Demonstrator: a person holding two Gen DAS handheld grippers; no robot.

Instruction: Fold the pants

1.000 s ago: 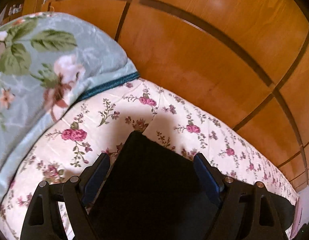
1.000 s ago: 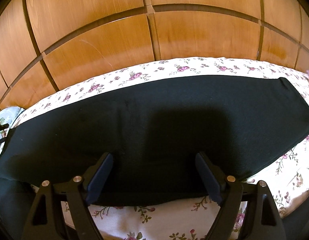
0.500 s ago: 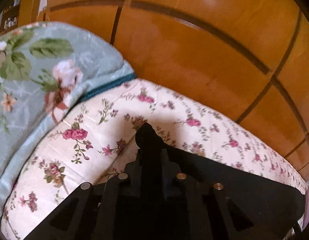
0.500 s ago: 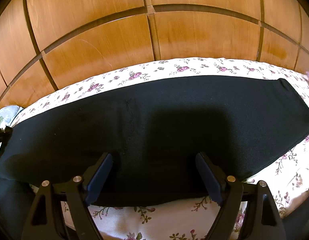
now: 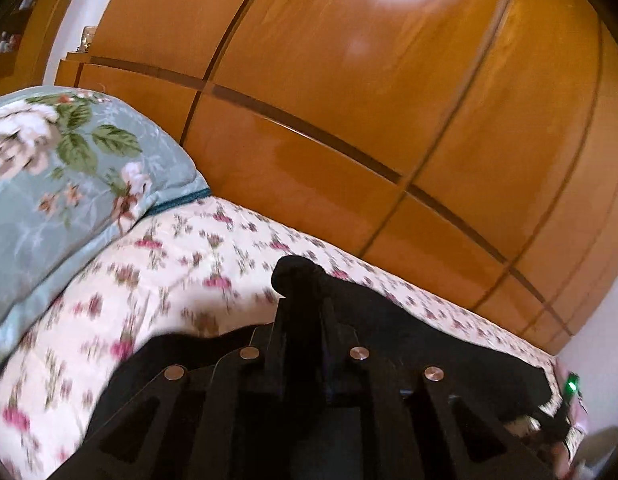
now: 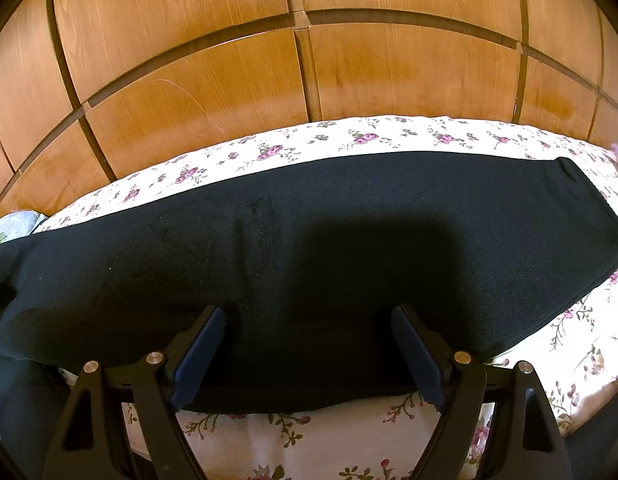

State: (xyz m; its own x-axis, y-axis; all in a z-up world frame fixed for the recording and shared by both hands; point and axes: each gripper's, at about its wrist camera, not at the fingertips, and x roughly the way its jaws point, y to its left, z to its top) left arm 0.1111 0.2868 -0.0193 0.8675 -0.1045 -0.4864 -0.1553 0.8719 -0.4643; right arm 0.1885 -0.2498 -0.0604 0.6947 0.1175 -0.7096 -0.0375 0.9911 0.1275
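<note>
Black pants [image 6: 349,232] lie flat as one long band across the floral bed sheet [image 6: 389,136]. My right gripper [image 6: 307,316] is open, its blue pads over the near edge of the pants at mid-length, holding nothing. In the left wrist view my left gripper [image 5: 305,304] is shut on the left end of the pants [image 5: 297,272], and a bunch of black cloth sticks out past the fingertips, lifted above the sheet. The rest of the pants [image 5: 449,336] trails right along the bed.
A wooden panelled wardrobe [image 6: 309,60] stands right behind the bed. A pale green floral quilt [image 5: 61,184] is piled at the left end of the bed. Floral sheet [image 5: 149,280] shows between the quilt and the pants.
My left gripper closed on the end of the pants, then lifted it and tilted upward. The right gripper stayed open in place; the left end of the pants has shifted slightly.
</note>
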